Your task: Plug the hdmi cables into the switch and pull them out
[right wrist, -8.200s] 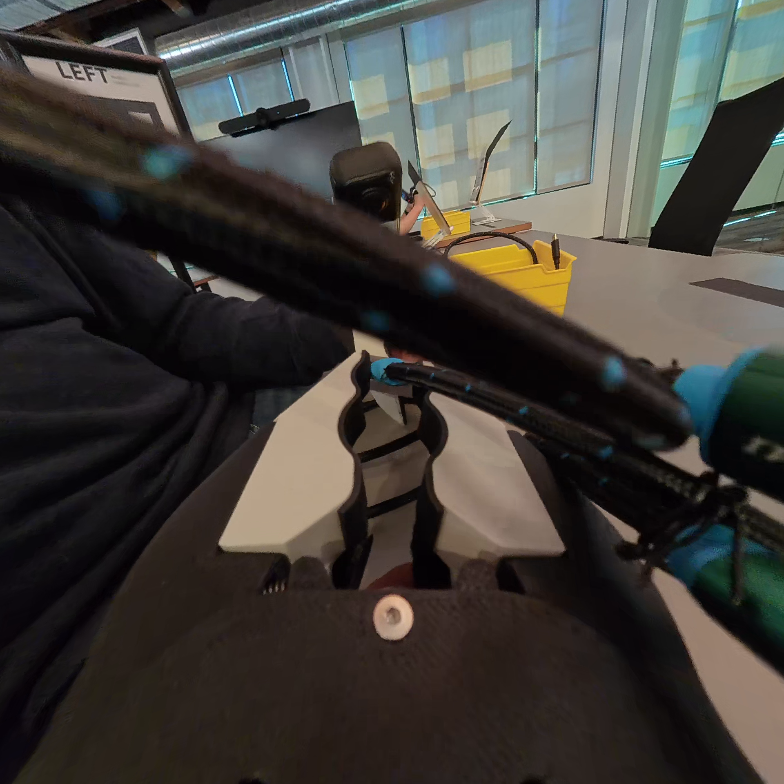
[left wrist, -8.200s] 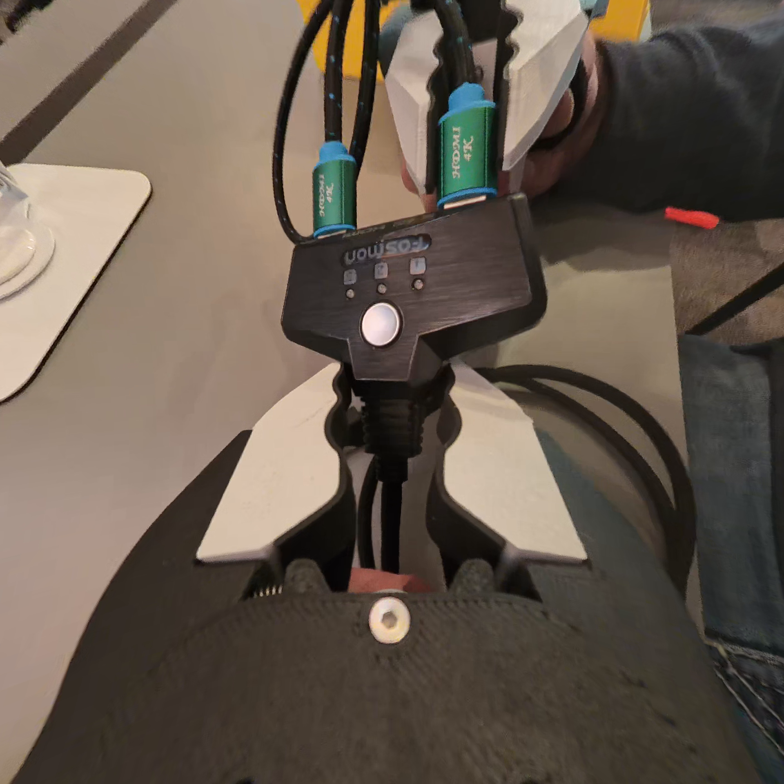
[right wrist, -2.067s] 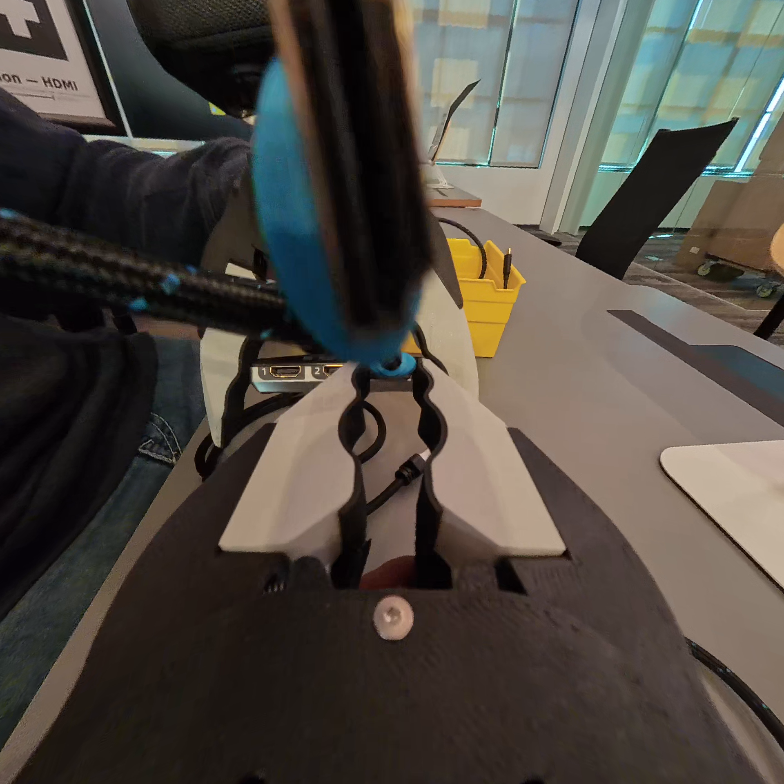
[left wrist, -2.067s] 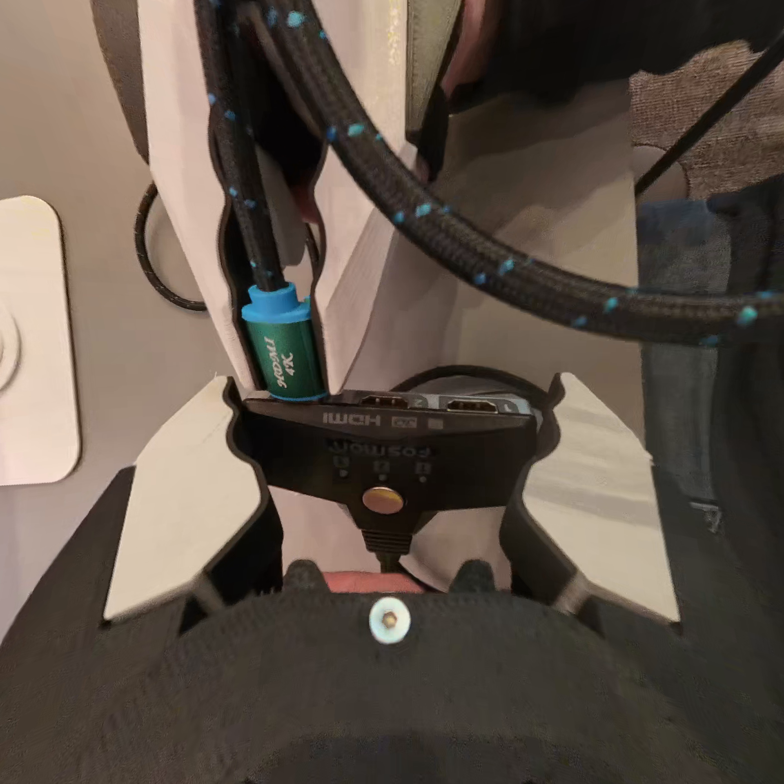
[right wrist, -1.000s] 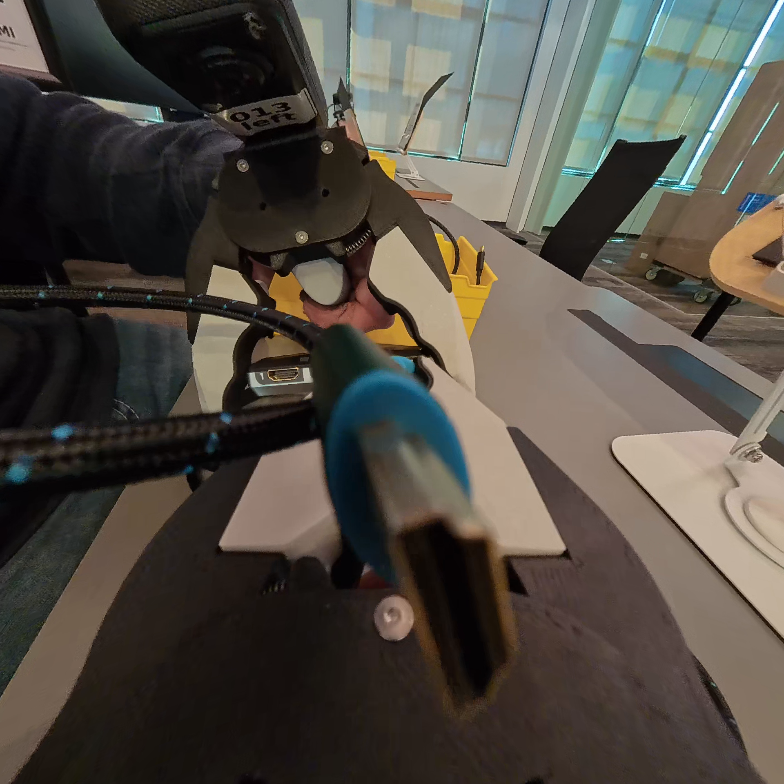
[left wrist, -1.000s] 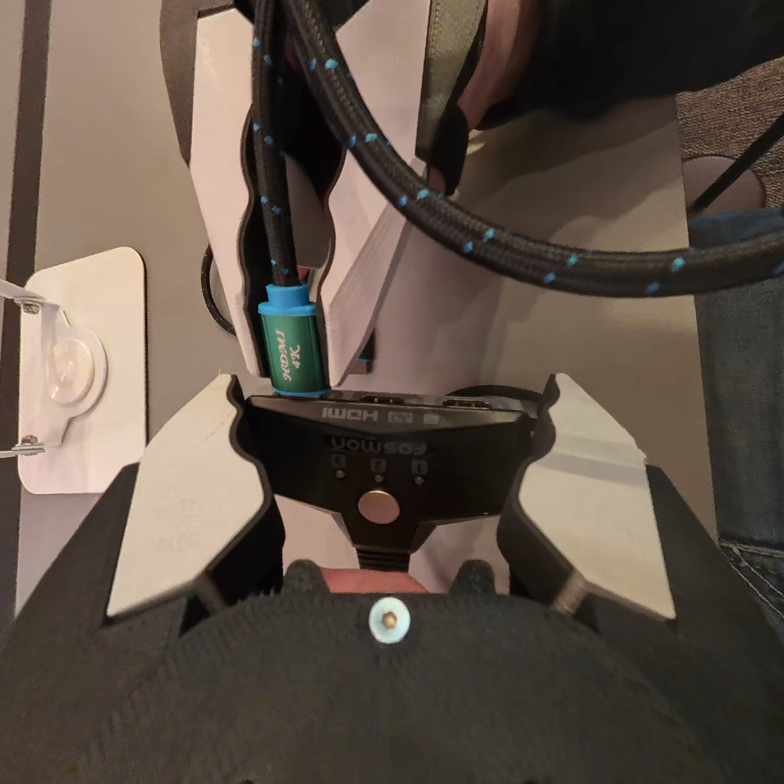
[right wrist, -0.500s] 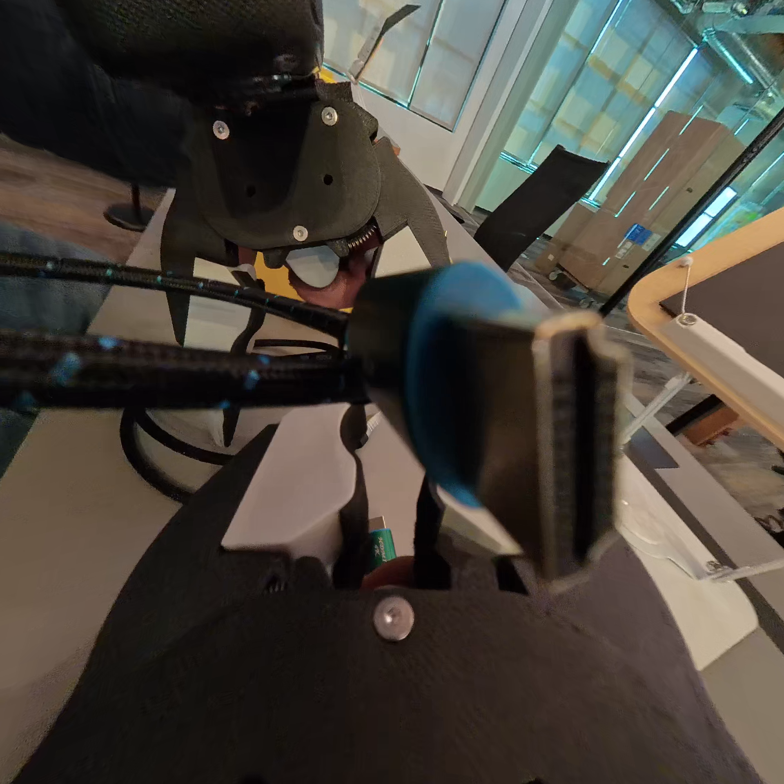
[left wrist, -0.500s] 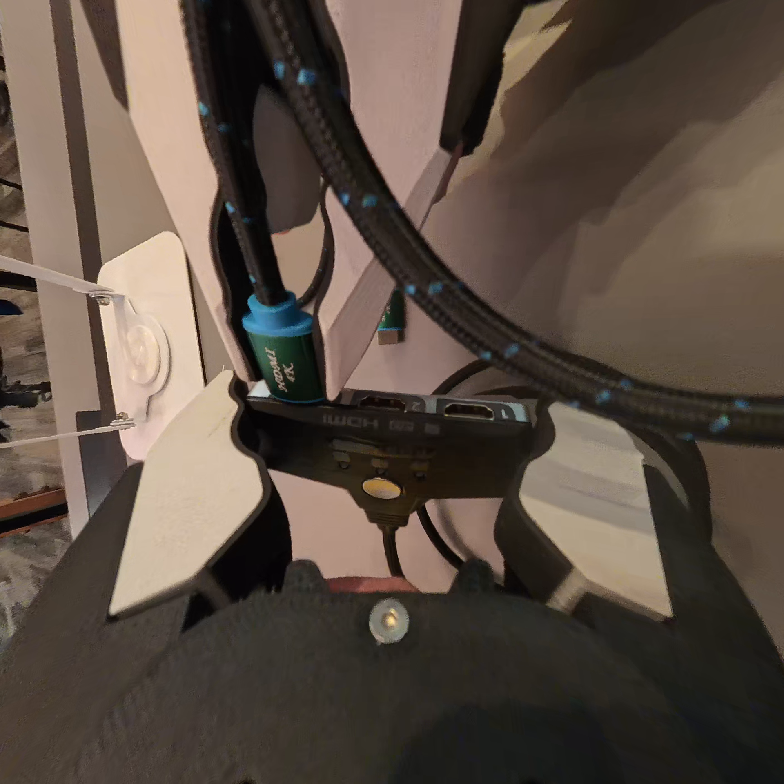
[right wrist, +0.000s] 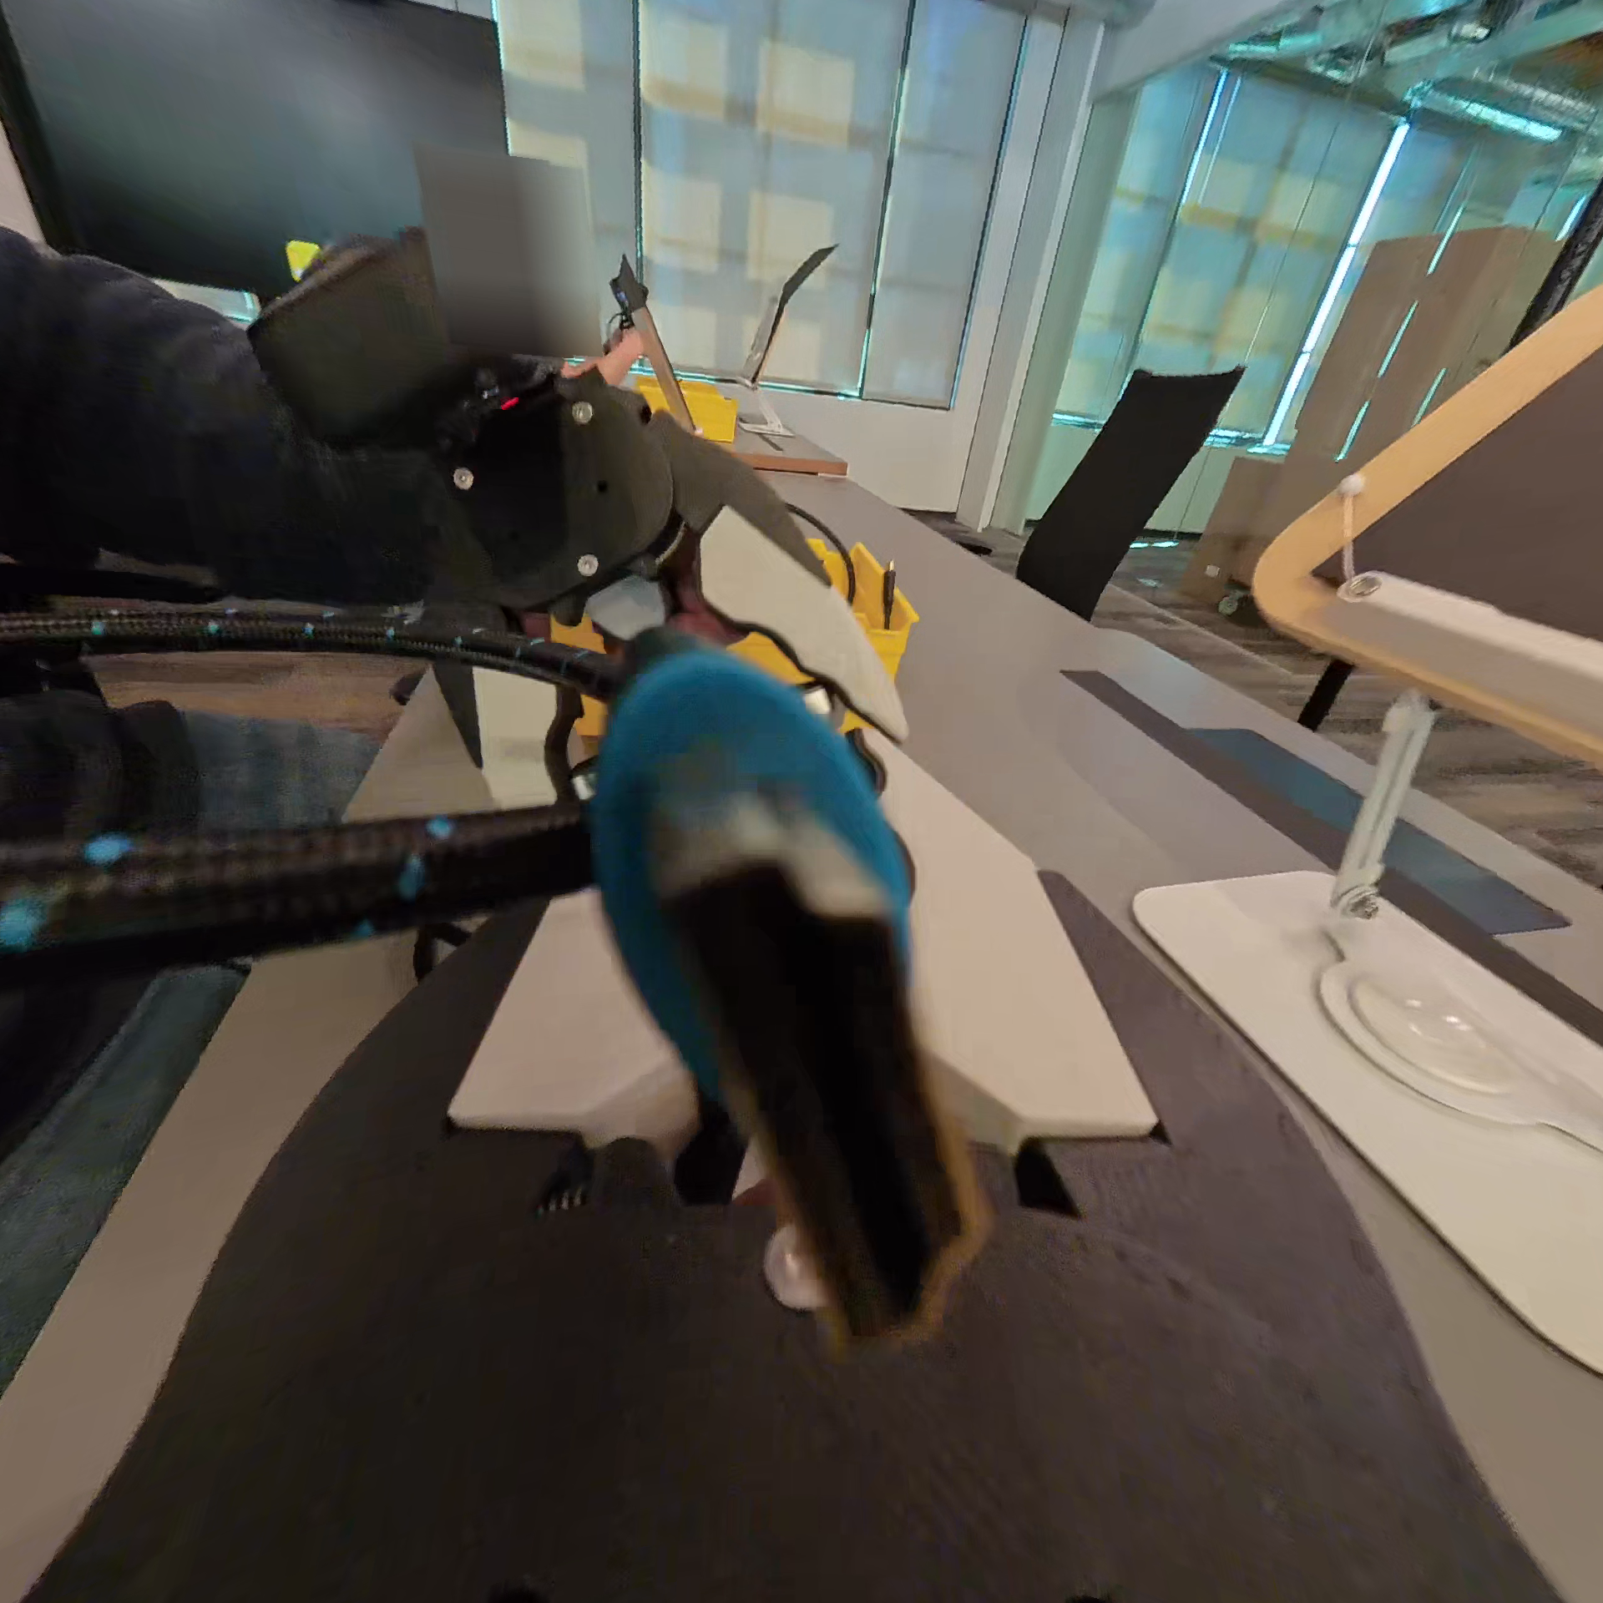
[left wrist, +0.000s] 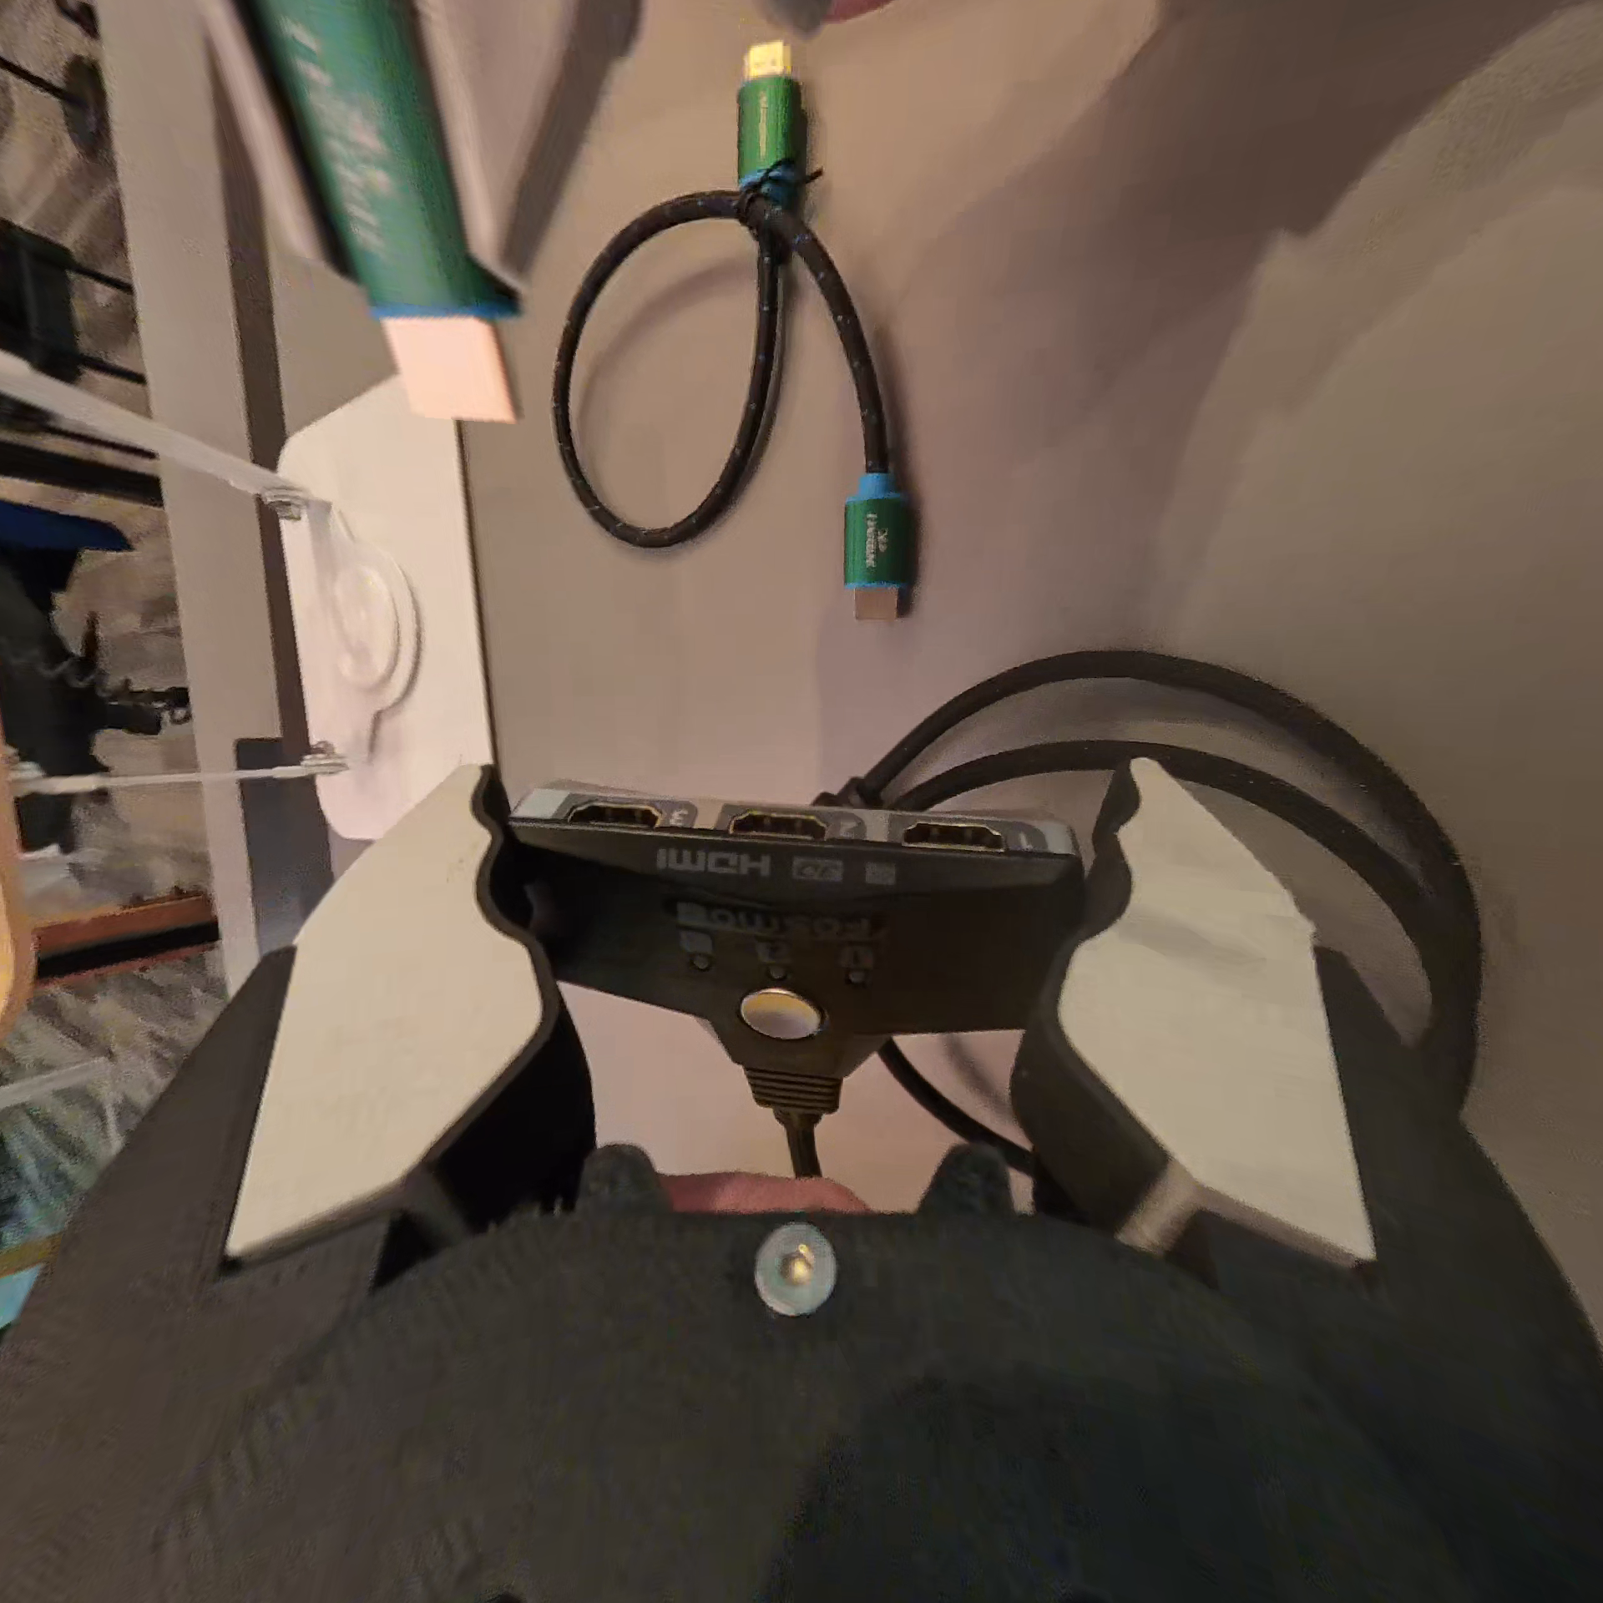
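Between left hand-held gripper point(left wrist: 794, 876) fingers: switch point(left wrist: 794, 902) clamped, ports empty | right hand-held gripper point(right wrist: 737, 876): grip obscured by plug point(right wrist: 781, 954)

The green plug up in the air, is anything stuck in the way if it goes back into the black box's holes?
Nothing visible blocks it. The switch, clamped in the left gripper, shows all three ports empty, and the green plug hangs apart above the left one. The other cable lies on the table, farther off.

Yellow bin point(right wrist: 872, 620), black chair point(right wrist: 1119, 468)
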Available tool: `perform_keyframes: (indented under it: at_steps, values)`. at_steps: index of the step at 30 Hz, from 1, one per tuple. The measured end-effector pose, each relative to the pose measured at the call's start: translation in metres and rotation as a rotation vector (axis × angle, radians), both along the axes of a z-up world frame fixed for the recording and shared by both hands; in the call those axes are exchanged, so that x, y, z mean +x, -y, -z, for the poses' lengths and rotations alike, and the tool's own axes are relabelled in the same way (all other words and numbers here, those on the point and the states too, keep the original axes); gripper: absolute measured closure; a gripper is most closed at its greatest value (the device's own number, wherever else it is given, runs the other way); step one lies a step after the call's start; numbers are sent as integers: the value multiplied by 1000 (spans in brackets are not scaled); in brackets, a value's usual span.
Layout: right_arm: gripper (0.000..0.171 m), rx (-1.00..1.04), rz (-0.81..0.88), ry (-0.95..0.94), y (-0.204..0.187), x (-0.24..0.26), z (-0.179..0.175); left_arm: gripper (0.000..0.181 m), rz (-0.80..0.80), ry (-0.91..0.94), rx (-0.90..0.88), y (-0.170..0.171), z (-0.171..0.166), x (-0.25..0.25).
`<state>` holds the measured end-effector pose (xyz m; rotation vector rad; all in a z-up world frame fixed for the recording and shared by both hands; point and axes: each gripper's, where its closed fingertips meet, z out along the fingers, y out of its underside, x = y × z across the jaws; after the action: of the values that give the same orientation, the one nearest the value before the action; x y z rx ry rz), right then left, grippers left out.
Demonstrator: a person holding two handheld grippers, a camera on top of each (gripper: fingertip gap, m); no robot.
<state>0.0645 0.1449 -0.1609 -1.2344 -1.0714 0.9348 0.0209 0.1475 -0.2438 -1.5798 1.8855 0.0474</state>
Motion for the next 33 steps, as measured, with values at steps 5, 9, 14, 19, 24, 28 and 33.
perform_keyframes:
  at_steps: [5,9,14,19,24,28,33]
  values:
    - [154,-96,-43,-58,0,-10,7,57,-43,32,-26,-5,2,-7]
    - [154,-124,-29,29,-4,-15,26,57,-62,28,-67,-2,12,-14]
    - [153,-162,-23,205,-5,-19,61,57,-88,-5,-81,-4,25,-22]
    - [153,-148,49,454,-13,-13,102,56,-107,-14,-104,-6,33,-27]
    - [121,-170,97,643,-16,-2,128,56,-128,-31,-114,-11,41,-32]
    - [119,-134,208,811,-23,17,132,56,-137,-51,-126,-11,44,-36]
    - [126,-114,446,1050,-40,68,120,56,-151,-70,-125,-13,45,-39]
